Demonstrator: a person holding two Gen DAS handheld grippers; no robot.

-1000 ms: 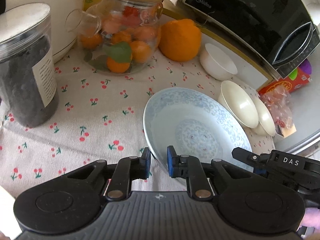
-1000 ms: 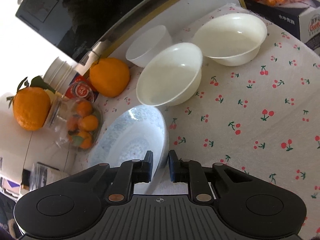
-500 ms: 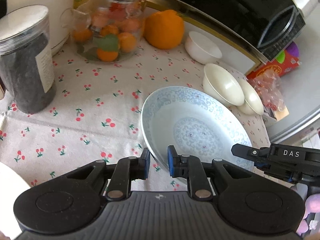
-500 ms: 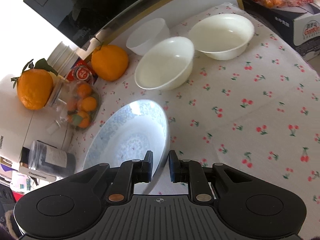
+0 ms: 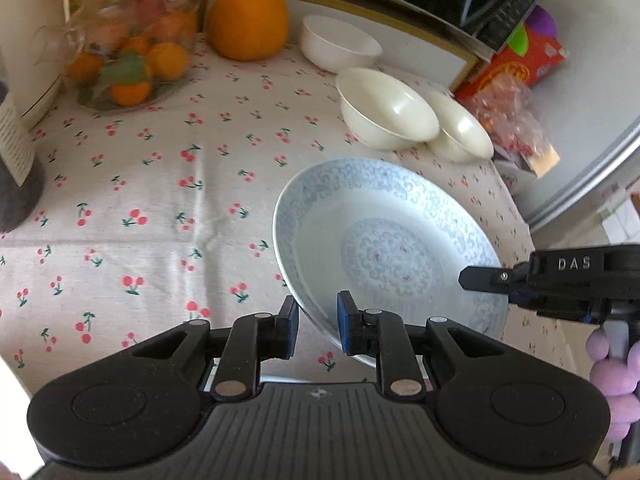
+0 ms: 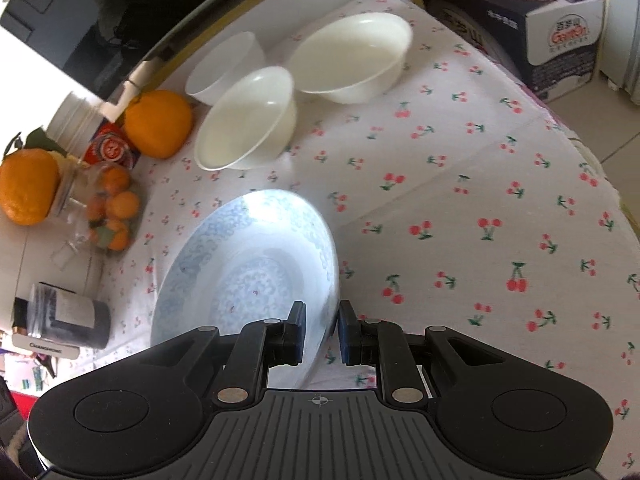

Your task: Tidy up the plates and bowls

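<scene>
Left wrist view shows the blue-patterned plate [image 5: 392, 252] tilted, its near rim running between the left gripper's [image 5: 318, 328] fingers, which stand narrow with one pad on each side of the rim; whether the pads actually press it I cannot tell. In the right wrist view the same plate [image 6: 244, 276] stands edge-on toward the right gripper [image 6: 322, 330], whose fingers straddle its opposite rim just as narrowly. The plate thus hangs between the two grippers, apparently lifted off the cherry-print surface [image 5: 160, 184], though contact underneath is hidden.

Beyond the plate, well apart, sit three white bowls: a large bowl [image 5: 386, 110], a second bowl [image 5: 460, 130] touching it on the right, and a small bowl [image 5: 338, 46] farther back by a big orange [image 5: 248, 22]. A fruit jar [image 5: 128, 52] stands to the left.

The bowls lie straight ahead of the left fingers, so the plate's likely carry is forward across the cloth.
</scene>
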